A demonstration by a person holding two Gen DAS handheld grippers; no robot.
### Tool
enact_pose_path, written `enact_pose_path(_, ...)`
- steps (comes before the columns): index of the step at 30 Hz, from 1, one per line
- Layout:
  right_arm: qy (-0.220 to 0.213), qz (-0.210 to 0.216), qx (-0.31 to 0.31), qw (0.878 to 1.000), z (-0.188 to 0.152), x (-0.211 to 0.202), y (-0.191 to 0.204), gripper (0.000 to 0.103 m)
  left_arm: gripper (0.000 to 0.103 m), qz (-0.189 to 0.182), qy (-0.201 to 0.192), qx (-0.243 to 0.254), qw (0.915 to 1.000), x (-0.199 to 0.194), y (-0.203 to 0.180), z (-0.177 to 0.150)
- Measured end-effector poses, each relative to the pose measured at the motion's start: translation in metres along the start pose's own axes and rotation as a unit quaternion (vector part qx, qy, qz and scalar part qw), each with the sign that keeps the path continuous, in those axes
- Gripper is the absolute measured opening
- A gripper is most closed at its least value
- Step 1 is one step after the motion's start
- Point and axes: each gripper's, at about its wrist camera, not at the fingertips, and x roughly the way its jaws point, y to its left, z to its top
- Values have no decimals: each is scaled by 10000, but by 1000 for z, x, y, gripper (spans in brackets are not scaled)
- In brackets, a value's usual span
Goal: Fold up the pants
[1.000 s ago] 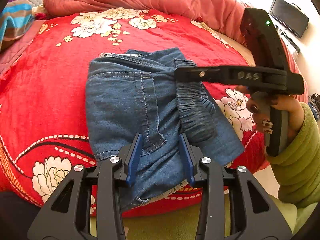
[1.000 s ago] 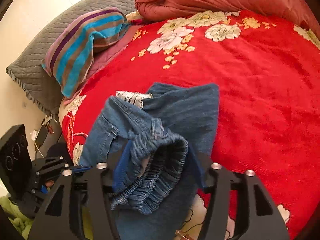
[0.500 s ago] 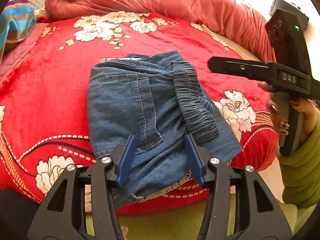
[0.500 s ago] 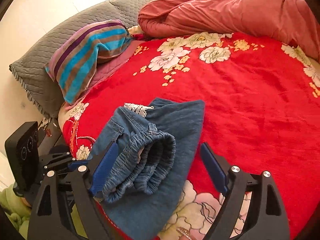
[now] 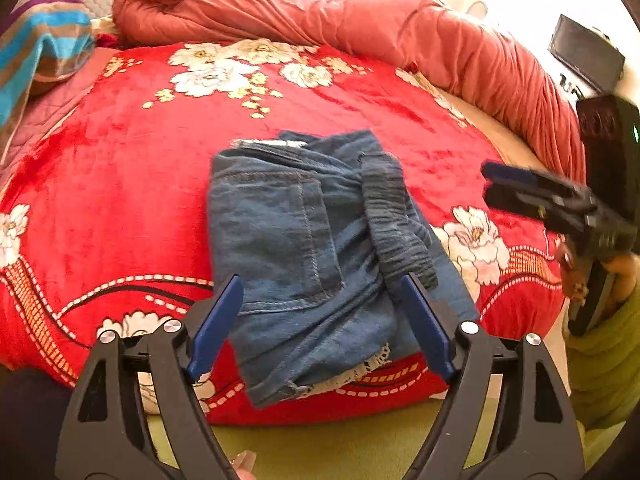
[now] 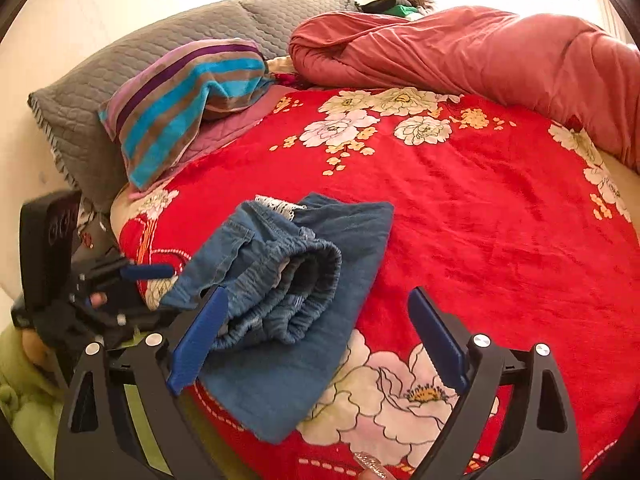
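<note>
The blue denim pants lie folded into a compact bundle on the red floral blanket, near the bed's front edge. The elastic waistband runs along the bundle's right side. My left gripper is open and empty, its blue pads just off the bundle's near edge. My right gripper is open and empty, pulled back from the pants. It also shows at the right of the left wrist view. The left gripper shows at the left of the right wrist view.
A rolled pink-red quilt lies along the far side of the bed. A striped pillow and a grey quilted pillow sit at the head. A black screen stands beyond the bed at the right.
Both grippers let go of the pants and opened wide. Both drew back, the right one away to the right. The folded bundle stays on the blanket.
</note>
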Motion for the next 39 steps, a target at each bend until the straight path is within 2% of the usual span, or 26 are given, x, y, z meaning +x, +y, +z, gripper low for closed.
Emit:
enact_pose_path(7,98,318,-603,9976,-10,-5,29,91,73,208,-30,-566,9982,-5,35,11)
enact_pose_path(8,122,389,-714,9966,-11,-5,35,91,70,262,-44,-578,9980,-6,38,13)
enact_pose_path(9,113,463,-933,9945,-13,-6,45,90,62,300,-51,-595,9978,-5,42,15)
enact_pose_path(10,96,502,-1078,9929,-15,-6,52,86,57,313,-32,-627,9975,-4,44,17)
enact_pose_path(11,91,569,-1256,9904,-16,-7,60,75,48,263,42,-666,9974,0,47,19)
enact_pose_path(12,109,674,-1461,9869,-18,-6,70,70,41,211,92,-674,9975,3,47,20)
enact_pose_path(14,114,829,-1757,9809,-21,-4,86,57,34,113,216,-655,9976,10,47,24)
enact_pose_path(17,224,1069,-2112,9713,-25,8,109,46,33,66,344,-626,9974,21,47,32)
enact_pose_path(20,315,1101,-2470,9622,-28,20,127,40,33,61,422,-595,9973,29,48,42)
enact_pose_path(26,432,1052,-3314,9366,-34,48,159,40,33,93,552,-547,9969,45,52,53)
enact_pose_path(29,506,843,-3681,9246,-36,70,167,38,33,65,599,-572,9965,51,52,51)
enact_pose_path(32,624,875,-3759,9204,-36,87,165,25,33,50,642,-598,9961,56,54,50)
enact_pose_path(35,831,1453,-3456,9233,-30,86,159,10,33,15,661,-649,9957,59,57,49)
enact_pose_path(37,803,1713,-3426,9202,-30,73,157,5,33,-18,655,-665,9956,59,57,48)
enact_pose_path(39,766,1709,-3447,9199,-33,67,154,5,33,-46,633,-660,9958,59,57,48)
